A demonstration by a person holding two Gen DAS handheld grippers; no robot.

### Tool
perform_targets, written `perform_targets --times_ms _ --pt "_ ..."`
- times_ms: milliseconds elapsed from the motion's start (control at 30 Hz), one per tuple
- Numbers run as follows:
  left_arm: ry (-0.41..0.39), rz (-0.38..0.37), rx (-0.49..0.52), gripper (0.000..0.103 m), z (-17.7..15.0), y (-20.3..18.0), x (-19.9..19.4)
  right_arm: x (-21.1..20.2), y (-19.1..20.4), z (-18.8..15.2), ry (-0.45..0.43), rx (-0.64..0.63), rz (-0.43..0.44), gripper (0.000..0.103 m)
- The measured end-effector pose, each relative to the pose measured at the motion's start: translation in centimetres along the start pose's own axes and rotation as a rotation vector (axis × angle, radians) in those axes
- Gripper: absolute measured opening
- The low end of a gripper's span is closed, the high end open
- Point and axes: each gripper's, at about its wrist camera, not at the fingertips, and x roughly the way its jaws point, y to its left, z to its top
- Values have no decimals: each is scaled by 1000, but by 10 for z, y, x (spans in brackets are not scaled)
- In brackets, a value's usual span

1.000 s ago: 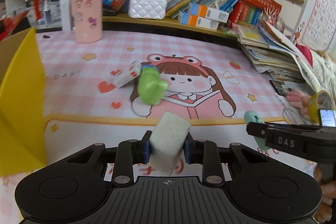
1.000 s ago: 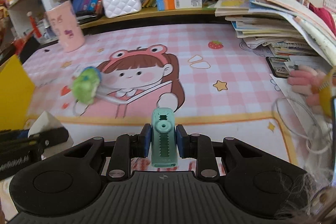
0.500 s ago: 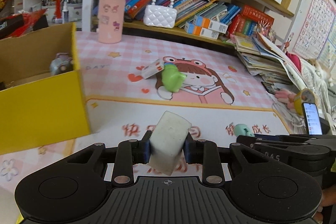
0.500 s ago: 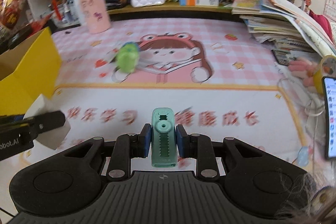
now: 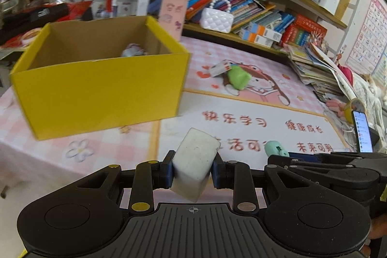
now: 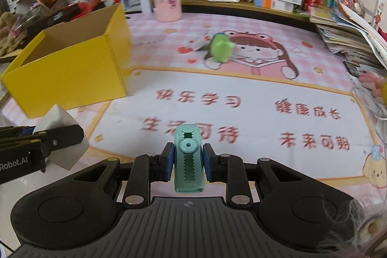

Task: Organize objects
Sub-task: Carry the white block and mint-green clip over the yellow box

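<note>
Left wrist view: the yellow box sits at ten o'clock on the mat, open-topped. The left gripper is clamped on a white eraser; the right gripper on a teal sharpener. Both look mid-carry. Next: bring each above the box opening, then release. A green toy lies at one o'clock.

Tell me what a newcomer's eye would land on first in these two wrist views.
Probably the open yellow box, large at the left of the pink cartoon desk mat, with a small pale object inside. Next, what is held: the left tool is clamped on a white block, the right tool on a teal crocodile-shaped gadget. A green toy lies mid-mat, before crowded bookshelves.
</note>
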Motion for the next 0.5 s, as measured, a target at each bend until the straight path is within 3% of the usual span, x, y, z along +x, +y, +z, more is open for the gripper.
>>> perform_targets --times_ms 233,500 --pt "-3 7 -42 28 -17 29 -27 -10 40 -19 10 -37 50 23" --pt "-38 69 -99 27 -32 61 -59 -14 82 -29 11 -85 111 23"
